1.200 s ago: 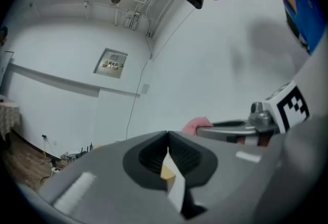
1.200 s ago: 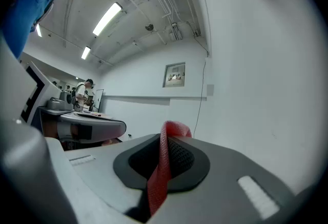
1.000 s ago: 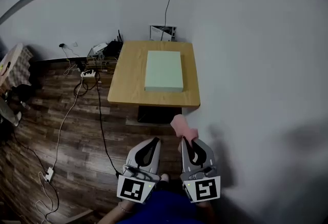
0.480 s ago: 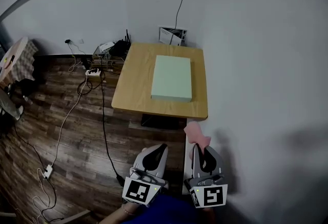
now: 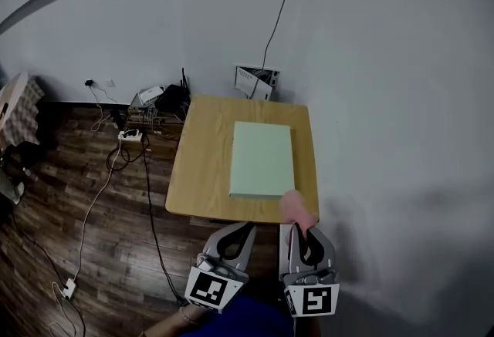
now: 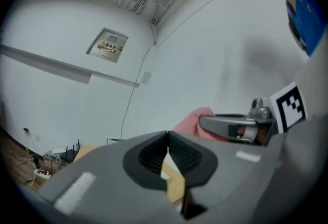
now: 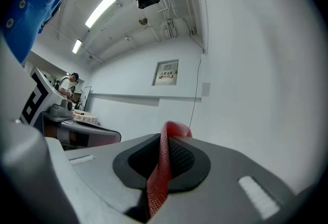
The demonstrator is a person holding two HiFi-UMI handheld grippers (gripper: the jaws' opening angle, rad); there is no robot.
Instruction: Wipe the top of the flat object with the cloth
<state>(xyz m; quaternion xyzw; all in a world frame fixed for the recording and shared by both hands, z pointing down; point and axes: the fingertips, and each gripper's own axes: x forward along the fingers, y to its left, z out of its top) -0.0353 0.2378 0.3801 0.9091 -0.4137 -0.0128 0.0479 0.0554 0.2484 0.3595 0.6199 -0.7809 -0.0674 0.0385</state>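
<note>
Flat object [image 5: 262,160] on wooden table [image 5: 202,166] beside wall [image 5: 386,96]

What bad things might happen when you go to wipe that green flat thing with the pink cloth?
1. The right gripper pinches only a thin fold of the pink cloth, so it might slip out during rubbing.
2. Nothing steadies the green flat object on the table; the left gripper is shut and empty, so wiping may push it.
3. A cable on the floor beside the table might catch a foot.
</note>
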